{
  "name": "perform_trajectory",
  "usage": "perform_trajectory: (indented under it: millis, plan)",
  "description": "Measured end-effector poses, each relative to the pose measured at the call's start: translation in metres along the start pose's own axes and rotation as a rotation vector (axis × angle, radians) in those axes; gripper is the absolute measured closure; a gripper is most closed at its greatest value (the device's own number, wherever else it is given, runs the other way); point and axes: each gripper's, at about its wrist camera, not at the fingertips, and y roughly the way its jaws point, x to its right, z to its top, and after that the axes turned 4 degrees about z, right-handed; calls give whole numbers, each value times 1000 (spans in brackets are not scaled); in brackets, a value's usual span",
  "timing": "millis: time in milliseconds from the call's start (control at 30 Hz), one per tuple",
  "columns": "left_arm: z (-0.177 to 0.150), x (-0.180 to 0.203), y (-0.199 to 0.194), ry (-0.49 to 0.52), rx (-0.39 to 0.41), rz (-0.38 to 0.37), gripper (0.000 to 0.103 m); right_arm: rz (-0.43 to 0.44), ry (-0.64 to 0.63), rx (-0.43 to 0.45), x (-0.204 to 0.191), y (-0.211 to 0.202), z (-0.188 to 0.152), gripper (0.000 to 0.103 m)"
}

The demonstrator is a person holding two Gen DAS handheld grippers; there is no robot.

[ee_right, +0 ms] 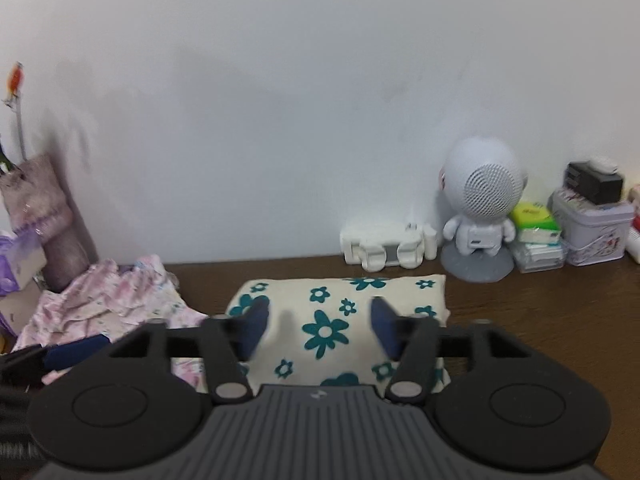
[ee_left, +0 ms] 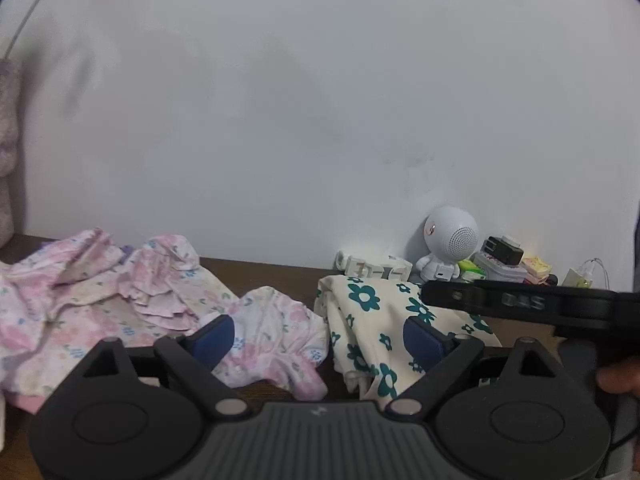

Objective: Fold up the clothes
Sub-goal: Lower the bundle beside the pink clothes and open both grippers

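Observation:
A cream garment with teal flowers (ee_right: 340, 320) lies folded into a rectangle on the brown table (ee_right: 540, 320); in the left wrist view the same cream garment (ee_left: 372, 320) lies at centre right. A crumpled pink floral garment (ee_left: 120, 304) lies spread on the left, and the pink garment (ee_right: 116, 300) shows again at the left of the right wrist view. My left gripper (ee_left: 320, 338) is open above the gap between the two garments. Over the cream garment my right gripper (ee_right: 318, 328) hovers open, empty. The right gripper's black body (ee_left: 520, 304) crosses the right side of the left wrist view.
Against the white wall stand a white astronaut-shaped speaker (ee_right: 480, 212), a white plastic device (ee_right: 384, 250), tissue packs (ee_right: 536, 232), a tin box (ee_right: 592, 232) and a black block (ee_right: 592, 184). A mauve fuzzy object (ee_right: 40, 208) stands at the far left. A hand (ee_left: 620, 376) shows at right.

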Motion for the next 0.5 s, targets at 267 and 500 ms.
perform_trajectory:
  millis: [267,500]
  plan:
    - [-14,0,-36,50,24,79,9,-15,-55,52,-16,-50,-19,2]
    - [-32,2,-83,90,31,86,9,-13,-76,53,-36,-93,-46,0]
